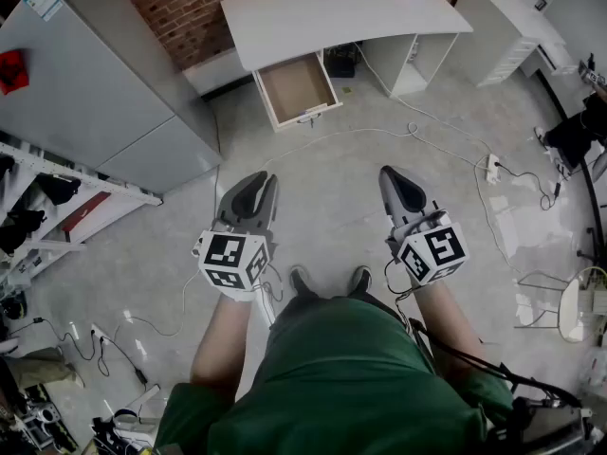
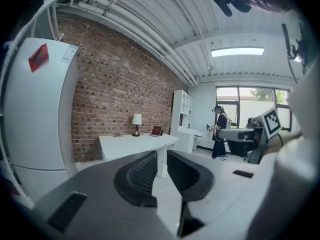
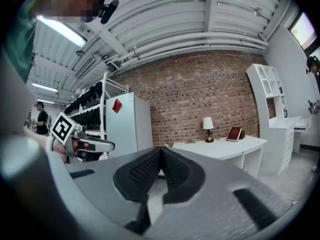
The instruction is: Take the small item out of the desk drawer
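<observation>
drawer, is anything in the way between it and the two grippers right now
Nothing solid. The drawer is pulled open under the desk, and only bare floor with a thin cable lying across it separates it from the left gripper and right gripper.

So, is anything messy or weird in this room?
The desk drawer stands pulled open under the white desk. Loose cables trail across the floor to a power strip. Nothing looks spilled or broken.
</observation>
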`<state>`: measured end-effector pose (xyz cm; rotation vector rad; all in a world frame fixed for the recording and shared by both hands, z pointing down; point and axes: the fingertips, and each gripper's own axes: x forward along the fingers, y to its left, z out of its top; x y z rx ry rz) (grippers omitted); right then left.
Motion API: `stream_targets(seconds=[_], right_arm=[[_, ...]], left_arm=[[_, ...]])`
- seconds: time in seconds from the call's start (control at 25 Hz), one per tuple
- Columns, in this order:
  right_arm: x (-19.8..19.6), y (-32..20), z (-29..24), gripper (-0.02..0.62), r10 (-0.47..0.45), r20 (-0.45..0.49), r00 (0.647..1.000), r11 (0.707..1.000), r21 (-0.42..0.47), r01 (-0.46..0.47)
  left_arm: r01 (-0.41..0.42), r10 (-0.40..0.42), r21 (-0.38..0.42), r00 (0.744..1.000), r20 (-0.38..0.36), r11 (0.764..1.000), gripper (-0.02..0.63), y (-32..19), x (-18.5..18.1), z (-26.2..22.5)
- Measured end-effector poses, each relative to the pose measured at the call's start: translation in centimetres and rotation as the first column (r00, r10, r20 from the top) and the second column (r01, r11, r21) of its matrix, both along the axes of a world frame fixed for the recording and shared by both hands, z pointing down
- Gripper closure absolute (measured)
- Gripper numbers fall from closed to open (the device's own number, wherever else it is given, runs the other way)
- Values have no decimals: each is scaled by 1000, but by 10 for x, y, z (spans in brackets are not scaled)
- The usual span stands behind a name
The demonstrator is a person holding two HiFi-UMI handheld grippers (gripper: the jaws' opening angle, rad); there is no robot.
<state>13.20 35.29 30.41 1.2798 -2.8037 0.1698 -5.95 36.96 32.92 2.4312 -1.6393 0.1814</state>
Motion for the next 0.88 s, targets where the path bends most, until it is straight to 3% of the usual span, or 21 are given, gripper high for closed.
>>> stream_targets(seconds=[0.28,0.88], right_arm=[[-15,-4,0,594,15,-22,1000,1000,0,-15],[-54,-23,-7,592,154,-34,987,988,-9,-155]], left_arm=[[-13,13,3,1000,-12,1000,551,-6,-17,2],[-68,69,33,996,-51,997,551,-30,-82,2]])
